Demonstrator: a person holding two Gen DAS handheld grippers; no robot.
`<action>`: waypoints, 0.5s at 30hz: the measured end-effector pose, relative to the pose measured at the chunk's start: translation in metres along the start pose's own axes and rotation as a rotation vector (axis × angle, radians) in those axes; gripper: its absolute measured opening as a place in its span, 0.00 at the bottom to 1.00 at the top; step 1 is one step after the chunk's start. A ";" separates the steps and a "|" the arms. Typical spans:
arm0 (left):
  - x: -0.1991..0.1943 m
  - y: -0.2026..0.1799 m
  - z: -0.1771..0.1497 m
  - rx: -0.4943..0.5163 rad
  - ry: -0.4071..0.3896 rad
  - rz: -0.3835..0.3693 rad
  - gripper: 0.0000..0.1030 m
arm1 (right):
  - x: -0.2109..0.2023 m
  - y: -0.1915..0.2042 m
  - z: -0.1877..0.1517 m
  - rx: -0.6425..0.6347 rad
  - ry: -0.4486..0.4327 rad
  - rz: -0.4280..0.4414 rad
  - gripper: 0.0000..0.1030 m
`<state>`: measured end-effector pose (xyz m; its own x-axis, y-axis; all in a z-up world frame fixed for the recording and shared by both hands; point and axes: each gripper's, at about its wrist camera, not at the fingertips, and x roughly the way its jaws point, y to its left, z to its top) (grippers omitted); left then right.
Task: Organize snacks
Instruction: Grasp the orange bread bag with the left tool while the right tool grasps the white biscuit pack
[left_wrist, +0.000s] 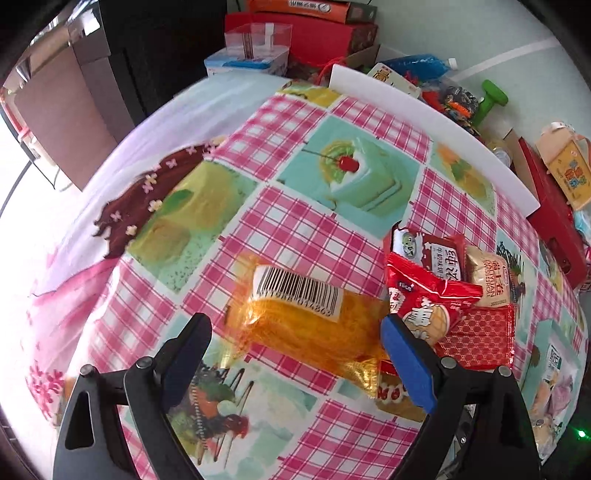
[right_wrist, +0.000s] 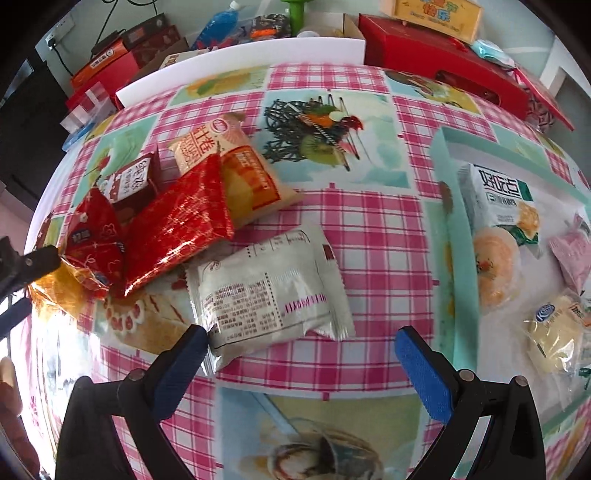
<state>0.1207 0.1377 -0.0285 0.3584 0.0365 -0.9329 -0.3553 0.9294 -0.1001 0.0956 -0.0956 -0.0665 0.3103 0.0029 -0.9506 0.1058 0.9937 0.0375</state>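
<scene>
snacks lie in a loose heap on the pink plaid tablecloth (right_wrist: 369, 236) printed with dessert pictures. nearest the left gripper (left_wrist: 295, 343) is an orange cellophane packet (left_wrist: 306, 317) with a barcode label, lying between its spread fingers; the jaws stand wide and no pad presses on it. just right of that packet, overlapping one another, sit a red wafer-print bag (left_wrist: 424, 295), a shiny red foil packet (left_wrist: 476, 339), a dark red packet (left_wrist: 443, 254) and a beige egg-roll packet (left_wrist: 487, 280).

in the right wrist view the white packet (right_wrist: 266, 291) with printed text and a pink date stamp lies flat, apart from the heap's red foil by a small gap. the right gripper (right_wrist: 301, 343) hangs over it with jaws wide; its left finger's tip is just beside the packet's lower corner, and contact cannot be told.

further right, a mint green tray (right_wrist: 443, 229) holds a white and green biscuit pack (right_wrist: 498, 199), a round orange pastry (right_wrist: 495, 266), a pink packet (right_wrist: 570, 254) and a pale yellow packet (right_wrist: 554, 332). red boxes (right_wrist: 443, 55) crowd the table's far edge.
</scene>
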 end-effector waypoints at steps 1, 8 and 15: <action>0.004 0.002 0.001 -0.008 0.008 -0.009 0.90 | -0.001 -0.001 0.000 -0.001 0.000 0.000 0.96; 0.010 0.000 0.002 -0.012 -0.004 -0.013 0.90 | -0.005 0.004 -0.002 -0.019 -0.011 0.013 0.77; 0.005 -0.013 0.003 0.031 -0.026 -0.004 0.76 | -0.015 0.023 0.006 -0.032 -0.023 0.040 0.52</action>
<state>0.1295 0.1265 -0.0308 0.3825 0.0422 -0.9230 -0.3271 0.9405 -0.0925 0.0993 -0.0731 -0.0492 0.3354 0.0407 -0.9412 0.0625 0.9959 0.0653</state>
